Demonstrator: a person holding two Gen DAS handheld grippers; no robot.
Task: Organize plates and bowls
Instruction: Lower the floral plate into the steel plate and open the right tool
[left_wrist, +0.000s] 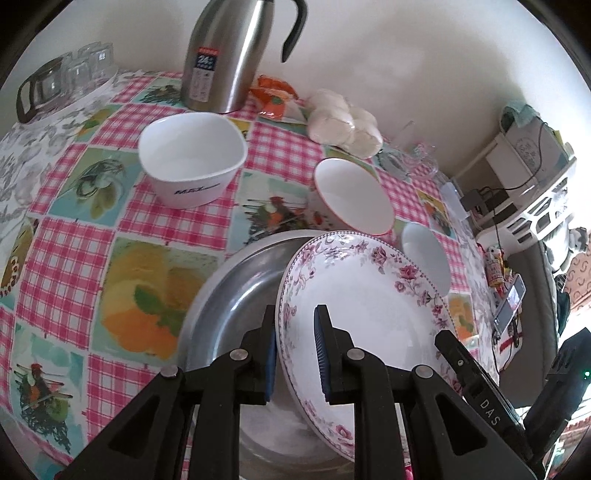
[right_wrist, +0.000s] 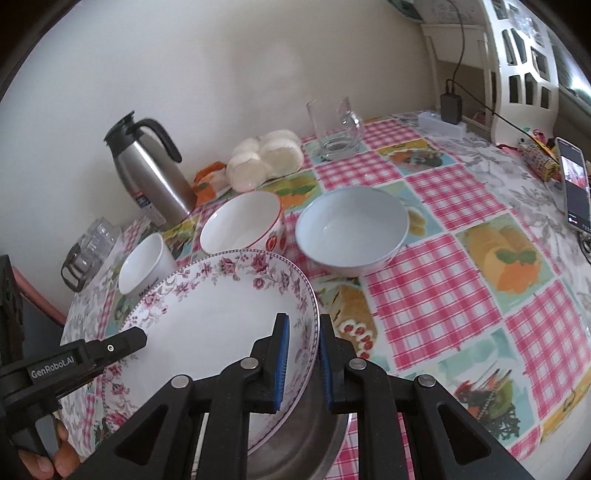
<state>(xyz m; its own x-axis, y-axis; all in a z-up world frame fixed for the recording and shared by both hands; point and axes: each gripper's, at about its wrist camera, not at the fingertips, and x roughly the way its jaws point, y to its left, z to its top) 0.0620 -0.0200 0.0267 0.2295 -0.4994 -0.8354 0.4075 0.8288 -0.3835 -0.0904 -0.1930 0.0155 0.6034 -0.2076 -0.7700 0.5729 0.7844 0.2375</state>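
Floral china plate (left_wrist: 369, 317) pinched at opposite rims by left gripper (left_wrist: 295, 354) and right gripper (right_wrist: 301, 363), tilted over steel basin (left_wrist: 229, 310), apparently not resting in it, three bowls behind.

Left wrist view: close above table, angled steeply down along its fingers, at the left rim of the white pink-flowered porcelain plate (left_wrist: 369, 314); far wall behind. Right wrist view: same steep, close angle, from that plate's (right_wrist: 214, 325) right rim. Shared: plate, steel vacuum jug (left_wrist: 229, 55) (right_wrist: 155, 173), pink-checked tablecloth (left_wrist: 74, 258) (right_wrist: 443, 295).
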